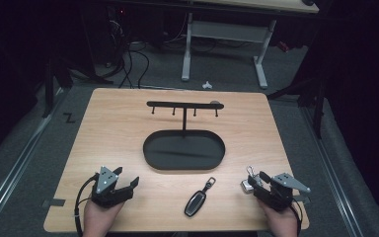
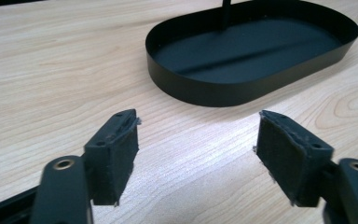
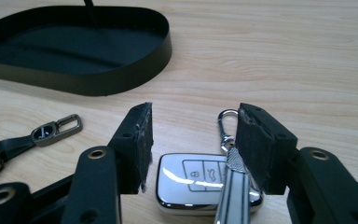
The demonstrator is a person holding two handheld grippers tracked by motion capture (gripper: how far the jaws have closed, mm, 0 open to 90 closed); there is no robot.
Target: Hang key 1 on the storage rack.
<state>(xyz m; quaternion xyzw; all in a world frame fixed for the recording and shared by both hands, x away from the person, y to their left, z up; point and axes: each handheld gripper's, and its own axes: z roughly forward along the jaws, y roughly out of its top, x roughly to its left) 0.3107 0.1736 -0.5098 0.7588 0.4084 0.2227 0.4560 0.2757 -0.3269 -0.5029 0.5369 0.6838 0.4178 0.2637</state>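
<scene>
Lying flat on the pale wooden table [image 1: 128, 123] at its near right: a white, chrome-rimmed car key fob [image 3: 200, 182] with rounded corners and small button icons on its face. Attached: a silver snap clip [image 3: 226, 128] and a knurled metal strap crossing the fob's right side. Framed by the right gripper [image 3: 193, 149], jaws spread wide on either side, pads not pressing. Left gripper [image 2: 196, 149] likewise spread, over bare wood. Just left of the fob: a black key fob [image 1: 196, 203] with a strap. Beyond: a black oval metal tray [image 1: 184, 149] under a hook rail.
</scene>
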